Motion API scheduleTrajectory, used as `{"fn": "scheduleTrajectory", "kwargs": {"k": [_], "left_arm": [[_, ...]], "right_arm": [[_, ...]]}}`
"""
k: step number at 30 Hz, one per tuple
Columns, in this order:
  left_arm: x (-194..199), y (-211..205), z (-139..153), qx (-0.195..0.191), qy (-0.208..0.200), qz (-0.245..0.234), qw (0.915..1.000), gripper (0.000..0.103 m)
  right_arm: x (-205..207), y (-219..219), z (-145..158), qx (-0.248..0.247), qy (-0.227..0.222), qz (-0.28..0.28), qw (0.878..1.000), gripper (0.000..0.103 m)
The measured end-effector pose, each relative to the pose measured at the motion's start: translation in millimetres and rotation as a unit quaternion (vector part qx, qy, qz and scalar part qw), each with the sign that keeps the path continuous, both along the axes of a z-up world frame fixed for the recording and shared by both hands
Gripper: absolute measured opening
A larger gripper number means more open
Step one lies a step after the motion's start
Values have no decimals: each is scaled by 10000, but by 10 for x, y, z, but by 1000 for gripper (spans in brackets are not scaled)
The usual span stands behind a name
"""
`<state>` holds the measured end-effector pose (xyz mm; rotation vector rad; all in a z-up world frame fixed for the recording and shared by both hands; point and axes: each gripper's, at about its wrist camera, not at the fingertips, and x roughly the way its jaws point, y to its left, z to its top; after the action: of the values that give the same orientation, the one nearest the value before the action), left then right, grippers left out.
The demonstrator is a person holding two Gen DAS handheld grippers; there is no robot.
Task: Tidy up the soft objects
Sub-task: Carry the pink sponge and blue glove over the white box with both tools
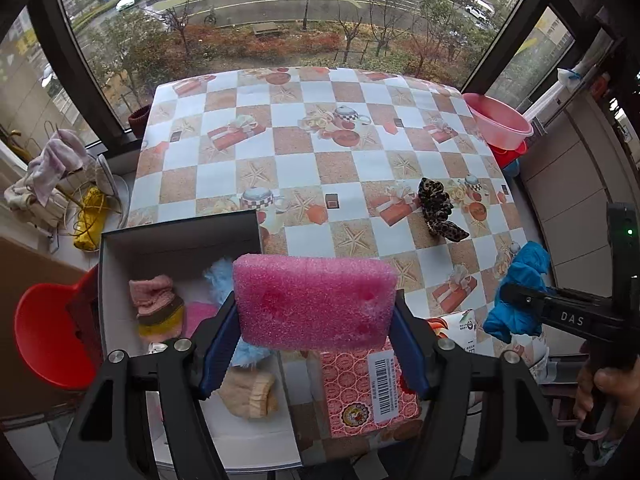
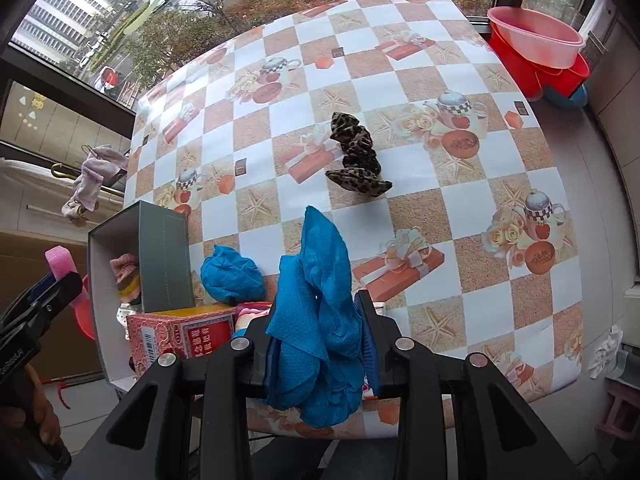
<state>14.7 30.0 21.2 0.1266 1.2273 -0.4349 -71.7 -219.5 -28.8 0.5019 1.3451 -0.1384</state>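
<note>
Left wrist view: my left gripper fills the lower centre of the frame, its jaws clamped on a pink foam block that sits crosswise between the blue pads, above the near edge of the checked table. Under and to the left of the block is the open grey box, with a pink-and-yellow knitted sock, a pale blue fluffy piece and a cream knitted sock inside it. A red patterned carton lies just right of the box at the lower centre. At the right edge, my right gripper comes in from the side, its jaws clenched on a bunch of blue cloth. A leopard-print scrunchie lies alone on the table at centre right, well apart from the box. In the right wrist view, my right gripper grips the same blue cloth at the lower centre, with a second blue bundle resting on the table just left of it, beside the box. The scrunchie shows at centre, and pink and red basins stand stacked off the table's far corner at the upper right.
</note>
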Motion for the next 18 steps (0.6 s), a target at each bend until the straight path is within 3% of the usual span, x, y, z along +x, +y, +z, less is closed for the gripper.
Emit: {"fn": "scheduleTrajectory", "kwargs": {"k": [10,18], "left_arm": [[-250,757,6,70,-72,812,9966,73],[-521,1320,-67,283,39,1504,9882,73]], "right_arm": [[263,651,353,107,-349,692,9969,34],[483,1477,505,305,-566,1715,9831,34]]}}
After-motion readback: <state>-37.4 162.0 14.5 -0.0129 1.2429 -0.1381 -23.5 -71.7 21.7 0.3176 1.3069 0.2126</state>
